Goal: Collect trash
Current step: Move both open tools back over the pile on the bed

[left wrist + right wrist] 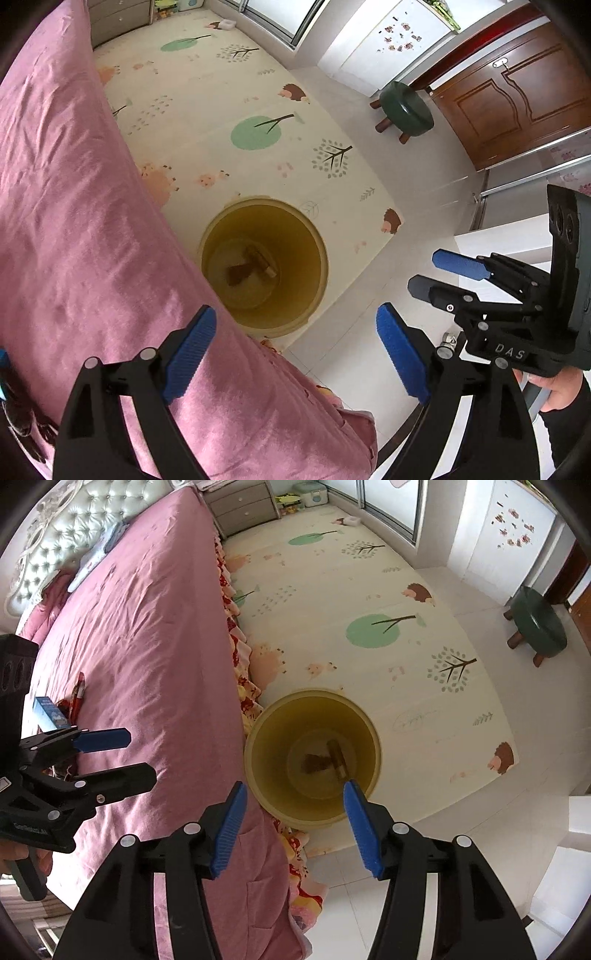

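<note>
Cream floor matting (369,590) printed with green trees and hedgehogs runs along a bed under a pink quilted cover (147,627). Beside the bed's long edge, on the mat, stands a round yellow plastic bin (273,738); at its bottom lie brown scraps of trash (325,762), one a flat dark piece, one a short stick-like roll. Both the left tongs (295,350) and the right tongs (293,827) stand with blue pads apart, nothing between them. More litter, a blue-and-white carton (50,714), lies on the cover.
</note>
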Tool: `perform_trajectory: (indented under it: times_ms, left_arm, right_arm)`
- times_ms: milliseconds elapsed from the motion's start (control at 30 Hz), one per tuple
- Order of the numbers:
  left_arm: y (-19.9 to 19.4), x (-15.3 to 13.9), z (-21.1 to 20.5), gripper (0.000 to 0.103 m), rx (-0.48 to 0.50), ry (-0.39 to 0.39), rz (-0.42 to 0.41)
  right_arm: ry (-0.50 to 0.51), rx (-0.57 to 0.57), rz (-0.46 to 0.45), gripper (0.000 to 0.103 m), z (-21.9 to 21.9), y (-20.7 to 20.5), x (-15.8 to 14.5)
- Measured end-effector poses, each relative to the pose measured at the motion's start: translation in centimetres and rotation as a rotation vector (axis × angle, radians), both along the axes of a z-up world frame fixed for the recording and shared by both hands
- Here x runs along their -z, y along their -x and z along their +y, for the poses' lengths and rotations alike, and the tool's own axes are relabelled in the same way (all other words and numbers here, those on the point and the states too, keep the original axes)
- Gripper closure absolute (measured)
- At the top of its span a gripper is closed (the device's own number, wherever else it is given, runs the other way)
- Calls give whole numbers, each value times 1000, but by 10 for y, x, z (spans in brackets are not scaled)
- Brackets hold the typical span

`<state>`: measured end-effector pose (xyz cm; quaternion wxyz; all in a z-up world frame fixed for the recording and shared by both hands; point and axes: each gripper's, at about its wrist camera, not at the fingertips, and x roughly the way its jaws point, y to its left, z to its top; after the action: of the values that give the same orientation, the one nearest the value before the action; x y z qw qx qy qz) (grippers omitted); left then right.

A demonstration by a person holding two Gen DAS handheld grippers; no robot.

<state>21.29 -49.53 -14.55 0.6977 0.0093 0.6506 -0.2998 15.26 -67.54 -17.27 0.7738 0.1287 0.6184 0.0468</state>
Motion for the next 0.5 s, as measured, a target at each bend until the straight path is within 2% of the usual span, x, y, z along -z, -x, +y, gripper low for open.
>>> perform_trajectory:
  times_ms: [233,500]
  left_arm:
    - [6,-13,38,15,-66,8,-15]
    - [24,-33,123,15,-180,-15,-54]
  right_arm:
    - [-6,-87,-38,49,43,-8,-26]
    - [-44,-207,-65,49,116,-10,-47]
